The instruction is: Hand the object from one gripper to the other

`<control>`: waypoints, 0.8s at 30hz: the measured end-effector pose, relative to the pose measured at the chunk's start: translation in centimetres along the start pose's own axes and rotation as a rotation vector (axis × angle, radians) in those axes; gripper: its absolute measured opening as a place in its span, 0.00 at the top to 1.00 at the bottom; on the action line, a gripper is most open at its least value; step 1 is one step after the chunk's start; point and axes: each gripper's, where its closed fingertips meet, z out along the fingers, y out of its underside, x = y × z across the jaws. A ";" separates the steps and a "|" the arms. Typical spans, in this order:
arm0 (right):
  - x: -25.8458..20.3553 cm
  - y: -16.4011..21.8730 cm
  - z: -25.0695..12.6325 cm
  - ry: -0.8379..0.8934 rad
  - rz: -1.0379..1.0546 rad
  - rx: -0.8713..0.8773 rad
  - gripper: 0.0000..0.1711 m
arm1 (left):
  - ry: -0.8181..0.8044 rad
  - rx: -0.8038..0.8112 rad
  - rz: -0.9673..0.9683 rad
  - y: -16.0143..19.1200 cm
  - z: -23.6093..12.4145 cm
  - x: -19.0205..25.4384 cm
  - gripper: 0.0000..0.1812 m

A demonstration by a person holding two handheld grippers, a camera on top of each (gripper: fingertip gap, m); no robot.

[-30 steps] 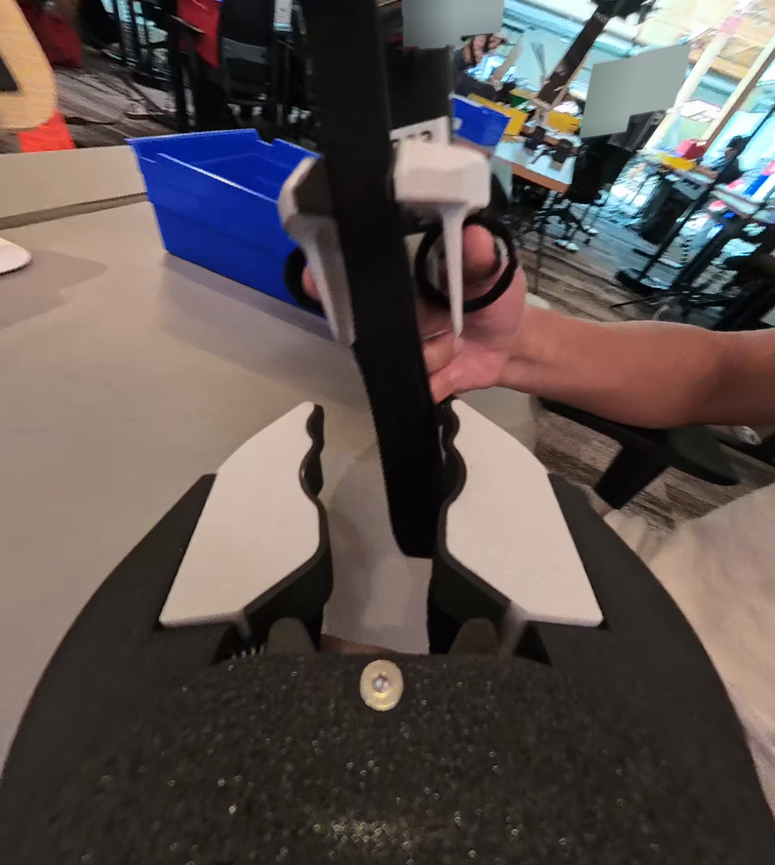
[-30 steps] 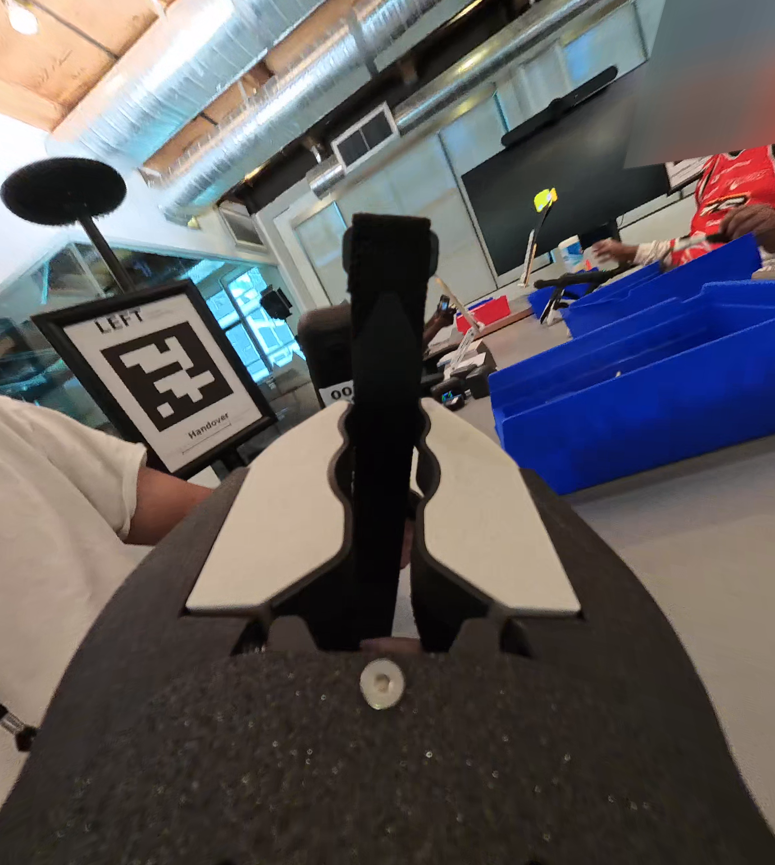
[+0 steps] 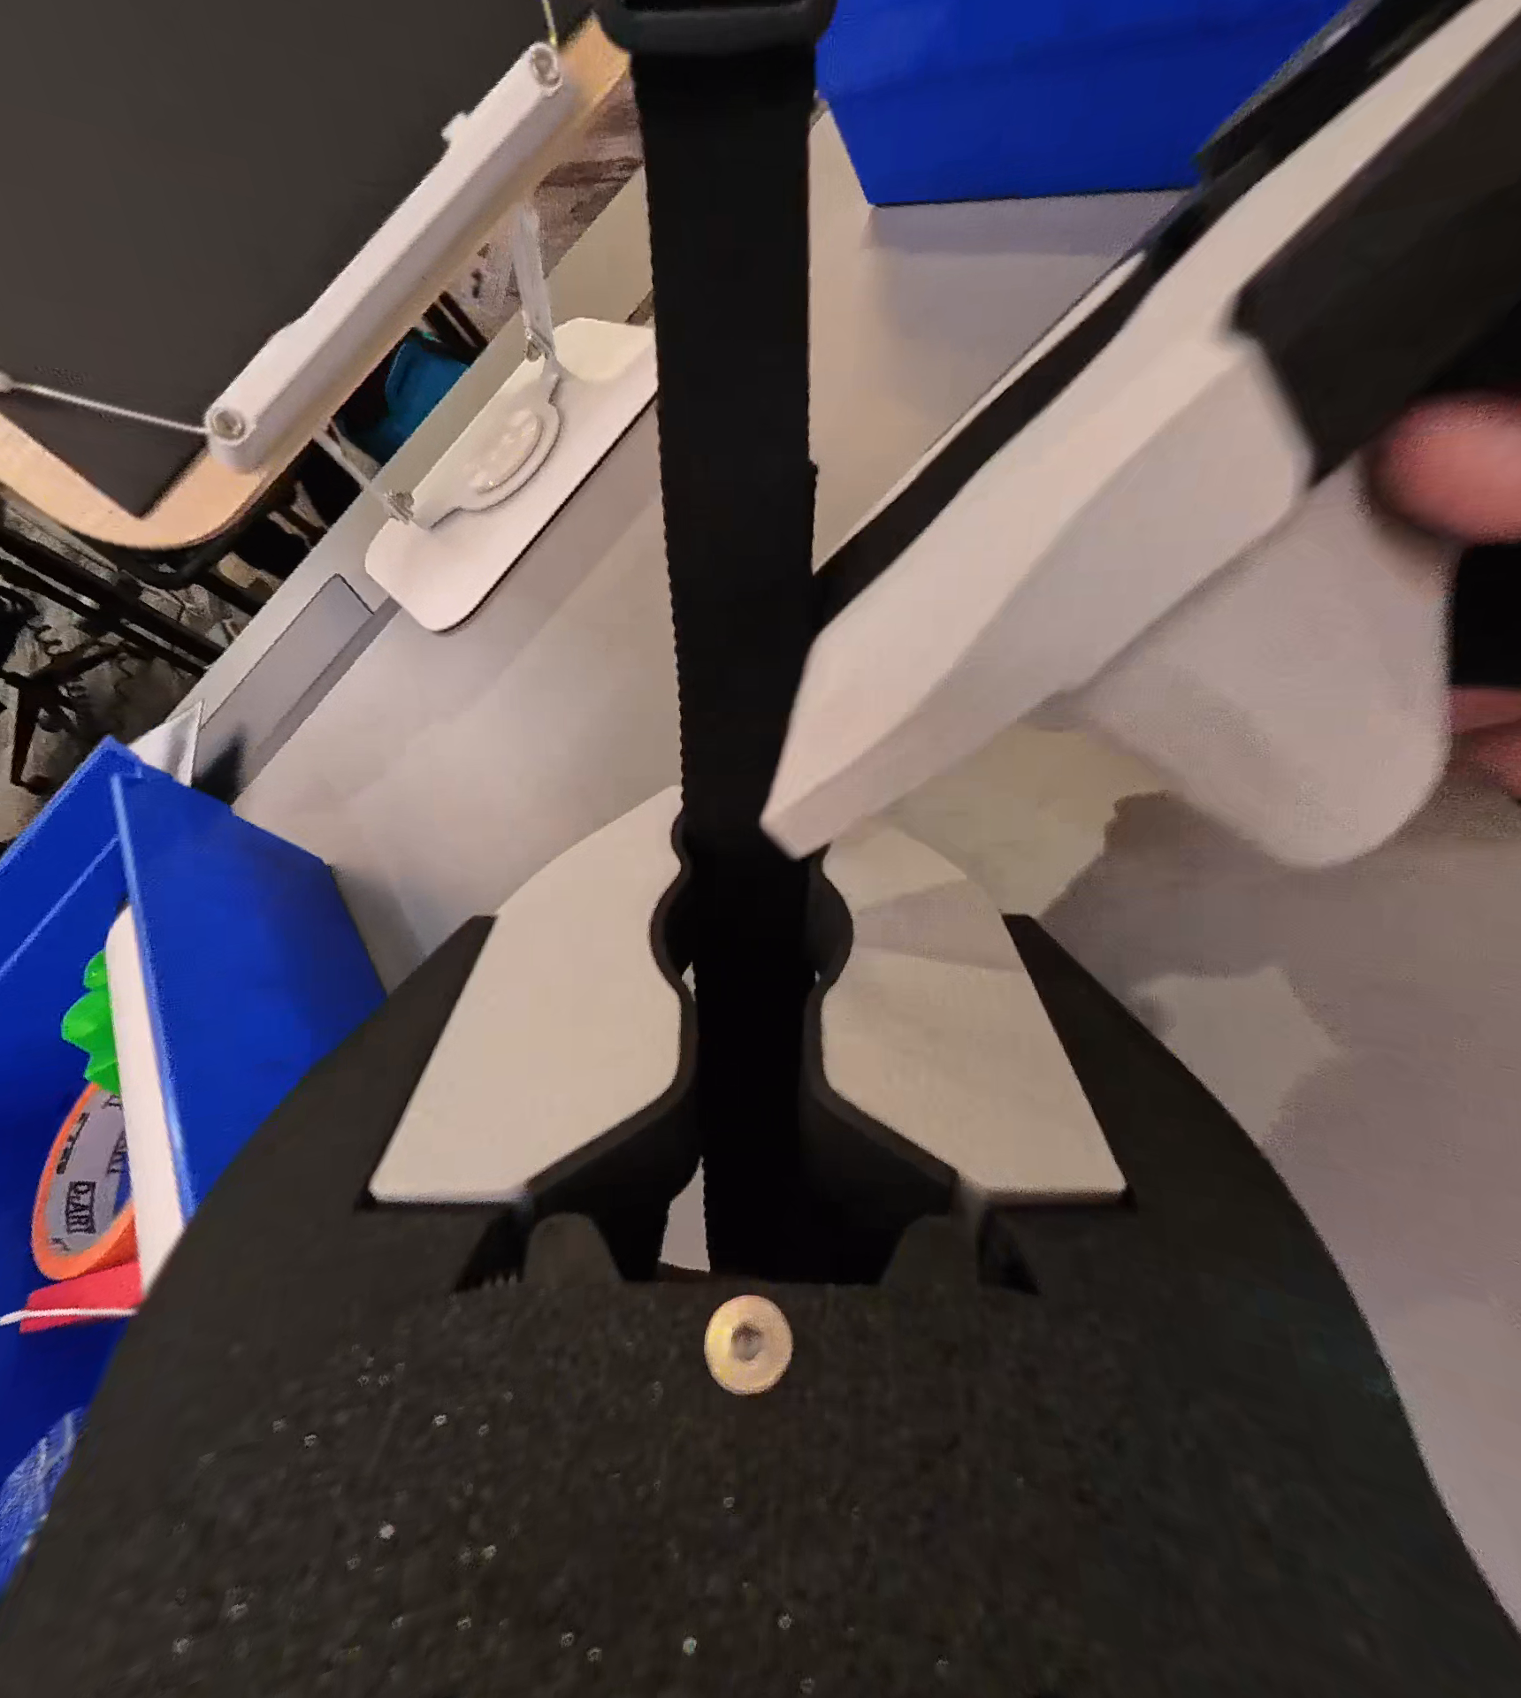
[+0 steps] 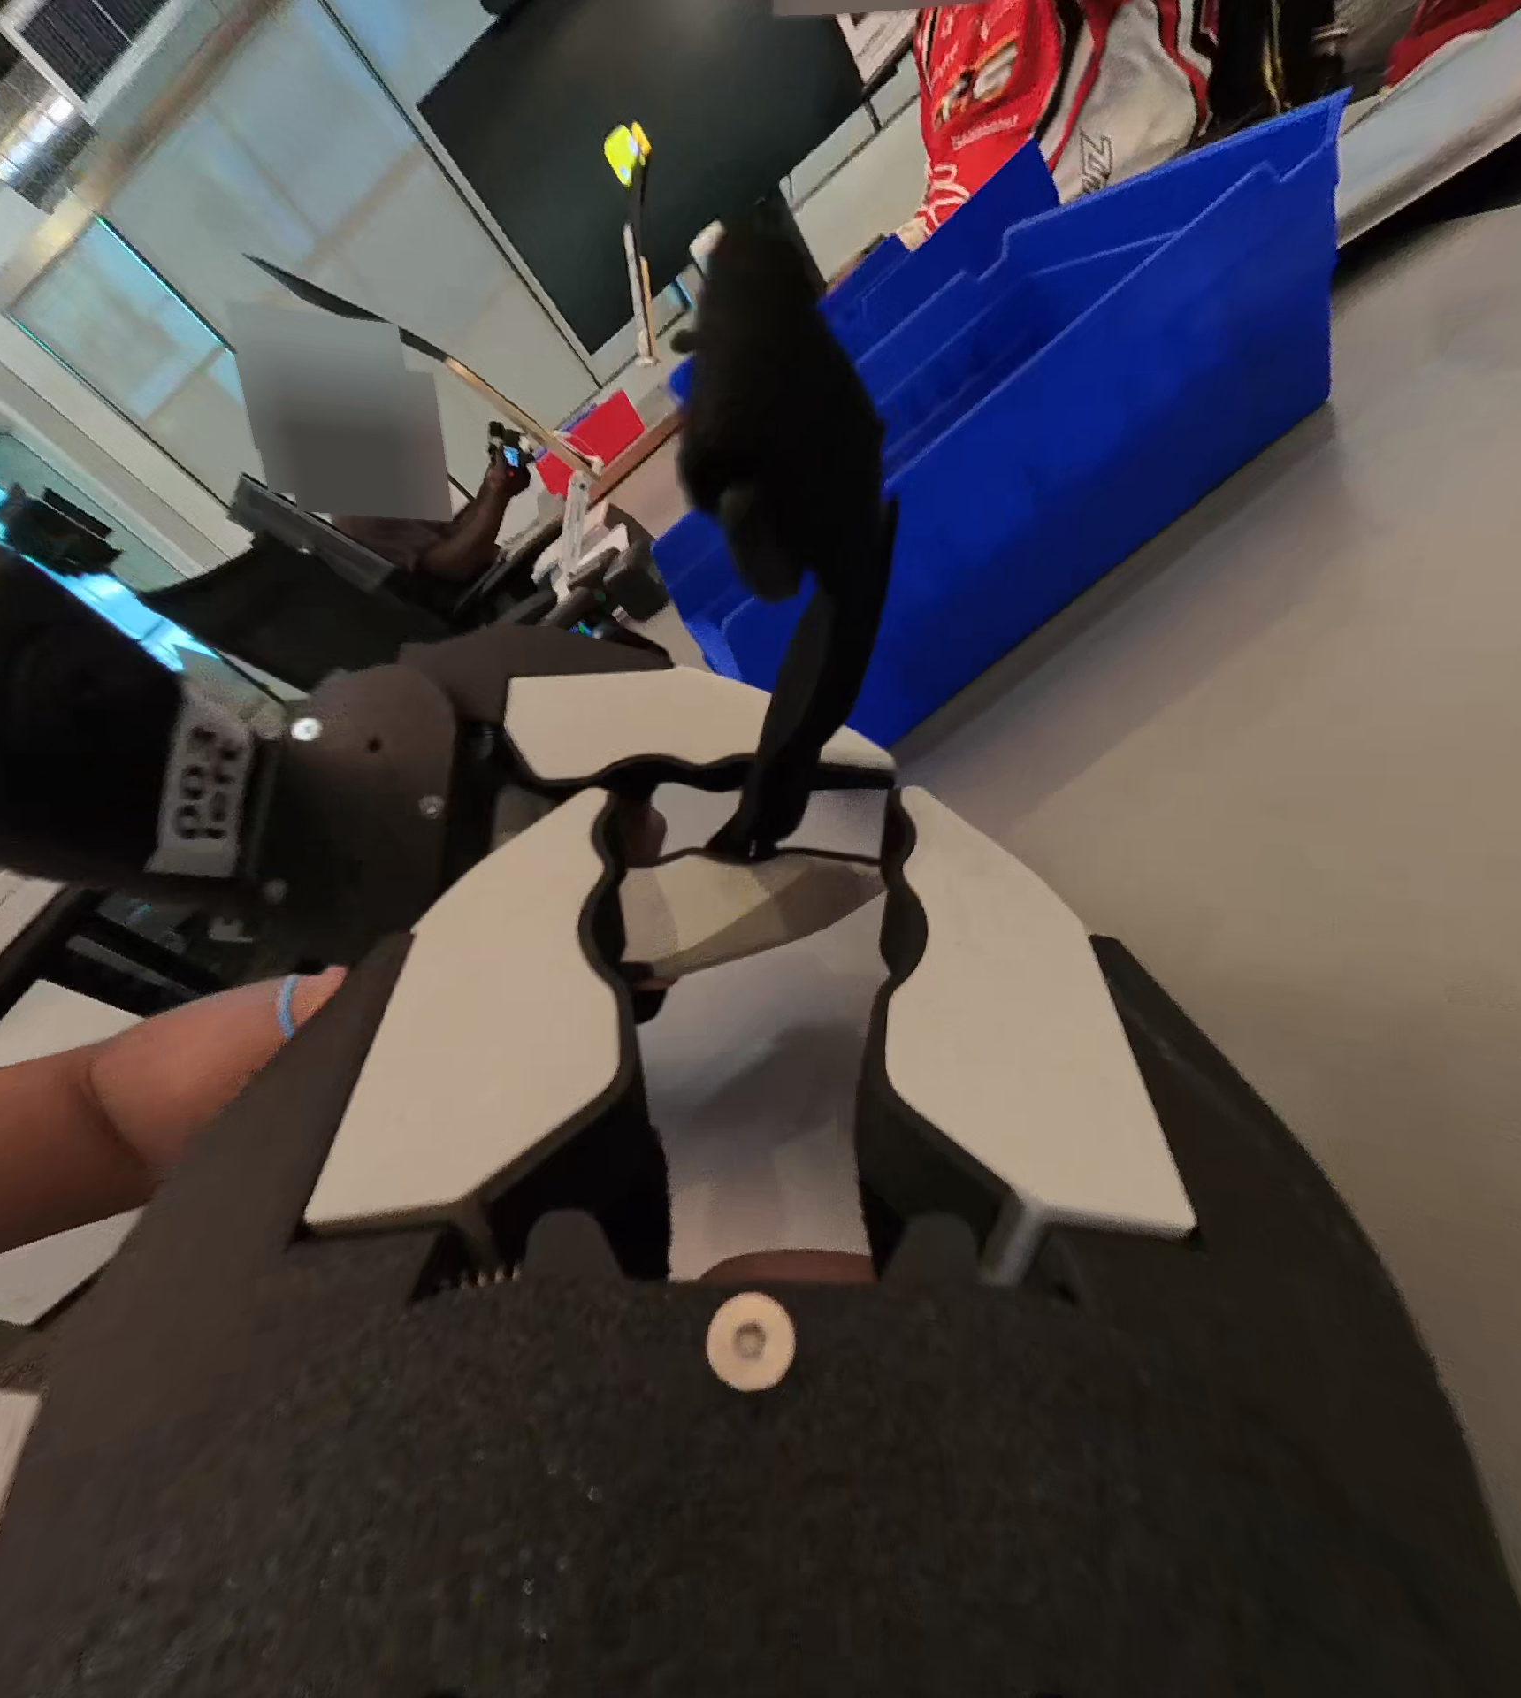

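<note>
The left gripper (image 3: 743,905) pinches a black strap (image 3: 729,459); the right gripper (image 4: 748,882) gapes empty. Lower left, a blue bin (image 3: 251,965) holds an orange tape roll (image 3: 81,1185) and something green (image 3: 93,1029).

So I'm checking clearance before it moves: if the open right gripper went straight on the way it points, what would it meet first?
Probably the left gripper, shut on the black strap right past the right gripper; depth is unclear.
</note>
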 end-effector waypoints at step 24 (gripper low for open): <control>5.0 -18.4 -21.3 0.595 -0.481 0.190 0.97 | 0.279 0.189 -0.556 -0.7 -3.4 1.1 0.78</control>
